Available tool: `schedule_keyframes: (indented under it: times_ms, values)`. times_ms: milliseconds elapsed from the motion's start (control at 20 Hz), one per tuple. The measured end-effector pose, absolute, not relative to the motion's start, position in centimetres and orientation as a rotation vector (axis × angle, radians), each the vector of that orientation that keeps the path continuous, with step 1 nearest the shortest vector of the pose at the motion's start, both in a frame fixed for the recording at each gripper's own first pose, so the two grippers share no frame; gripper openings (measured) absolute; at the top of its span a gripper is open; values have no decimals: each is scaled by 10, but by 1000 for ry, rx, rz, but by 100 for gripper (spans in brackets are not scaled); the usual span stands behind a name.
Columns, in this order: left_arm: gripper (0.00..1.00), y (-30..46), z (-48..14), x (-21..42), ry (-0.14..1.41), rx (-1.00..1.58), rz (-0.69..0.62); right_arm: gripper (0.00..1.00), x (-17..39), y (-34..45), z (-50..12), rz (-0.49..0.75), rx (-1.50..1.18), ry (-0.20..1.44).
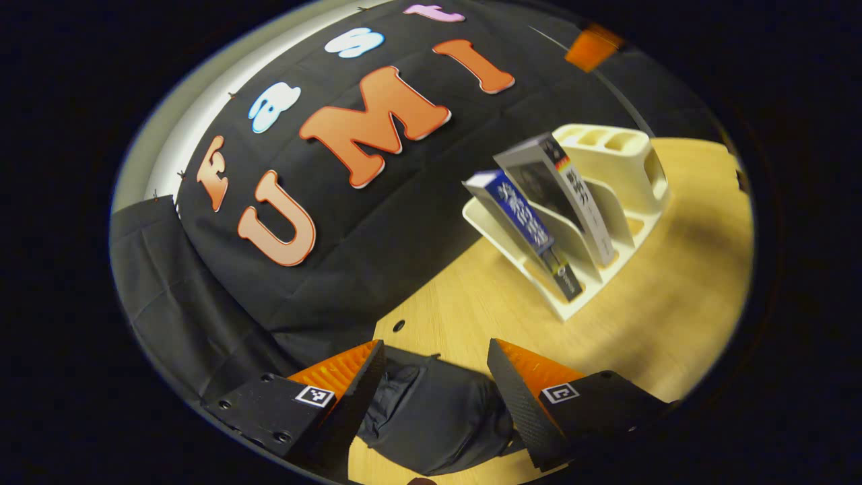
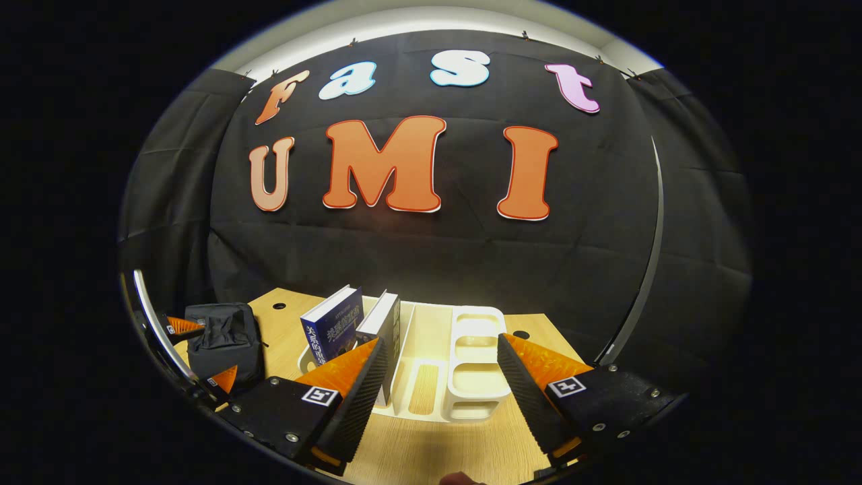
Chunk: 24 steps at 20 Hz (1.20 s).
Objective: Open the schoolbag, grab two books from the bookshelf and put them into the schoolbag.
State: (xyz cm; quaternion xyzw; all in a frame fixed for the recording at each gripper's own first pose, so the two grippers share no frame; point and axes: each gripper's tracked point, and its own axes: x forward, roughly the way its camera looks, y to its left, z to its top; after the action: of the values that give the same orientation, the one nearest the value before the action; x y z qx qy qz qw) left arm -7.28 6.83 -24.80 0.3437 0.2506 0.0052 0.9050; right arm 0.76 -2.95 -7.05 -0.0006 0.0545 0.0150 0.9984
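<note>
While jaws gape, schoolbag [image 1: 438, 414] near, bookshelf [image 2: 465, 367] ahead

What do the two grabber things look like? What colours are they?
Both the left gripper and the right gripper have two wedge-shaped fingers, orange with ribbed faces and black textured edges. Each finger sits on a black block with screws and a small black-and-white square marker.
</note>
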Motion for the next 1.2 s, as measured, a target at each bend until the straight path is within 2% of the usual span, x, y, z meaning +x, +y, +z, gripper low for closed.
schedule_keyframes:
  times_ms: [150, 250, 400, 650, 850, 900, 1050, 1150, 1200]
  values:
    - [96, 98, -293, -98, 692, 782, 31, 97, 10, -39, -75, 14, 0, 109]
    - [97, 104, -314, -107, 749, 829, 21, 97, 11, -44, -79, 5, 8, 113]
    - [96, 120, -340, -117, 804, 879, 22, 97, 13, -52, -83, -13, 16, 116]
    - [96, 154, -359, -128, 883, 892, 98, 97, 16, -55, -81, -16, 8, 109]
    - [95, 163, -352, -113, 860, 938, 103, 97, 19, -52, -80, -1, 2, 111]
    - [93, 164, -350, -109, 858, 944, 101, 97, 20, -53, -80, 1, 0, 110]
    - [69, 168, -354, -102, 894, 939, 76, 97, 21, -53, -80, 18, 0, 109]
    - [57, 170, -352, -97, 908, 952, 67, 97, 21, -51, -80, 41, 7, 113]
    - [53, 171, -351, -94, 917, 957, 62, 97, 22, -49, -81, 58, 6, 113]
